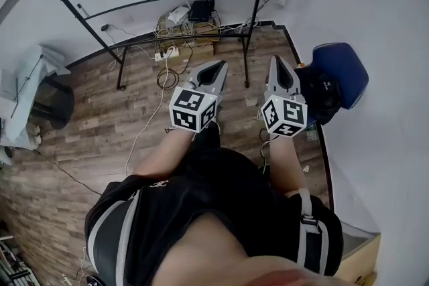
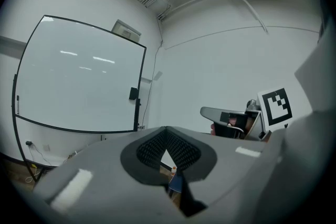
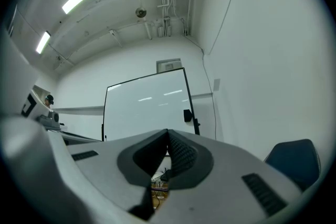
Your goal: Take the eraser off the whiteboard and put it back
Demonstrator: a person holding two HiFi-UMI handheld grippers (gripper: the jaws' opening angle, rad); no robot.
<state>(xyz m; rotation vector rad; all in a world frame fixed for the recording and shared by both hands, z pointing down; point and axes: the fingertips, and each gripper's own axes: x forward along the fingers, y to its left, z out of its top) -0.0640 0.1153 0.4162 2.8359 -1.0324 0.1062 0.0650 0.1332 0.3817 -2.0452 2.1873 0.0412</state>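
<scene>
One wooden floor (image 1: pixel 87 137) runs under everything, with white walls on two sides. One whiteboard (image 2: pixel 79 81) stands on a black frame with two legs; its surface is bare and only reflects the ceiling lights. One person (image 1: pixel 201 224) in a dark top stands facing it, well apart from it, with both forearms stretched forward. One blue chair (image 1: pixel 342 74) sits by the wall on the person's right, just beside the right forearm.

There are two grippers, held side by side and both pointing toward the board. The left gripper (image 1: pixel 220 65) has its jaws together at the tips, with only the small gap between the ribbed pads and nothing in it. The right gripper (image 1: pixel 276 58) also has its jaws closed tip to tip and carries nothing. Each bears one cube with square black-and-white markers: the left cube (image 1: pixel 193 110) and the right cube (image 1: pixel 285 116), so two cubes in all.

On the floor below the board lies one tangle of cables (image 1: pixel 188 27) round some boxes, and one white power strip (image 1: pixel 164 55) just in front of it.

One eraser (image 2: pixel 133 94), small and black, sits on the whiteboard at its right edge, about halfway up the frame, well apart from both grippers.
</scene>
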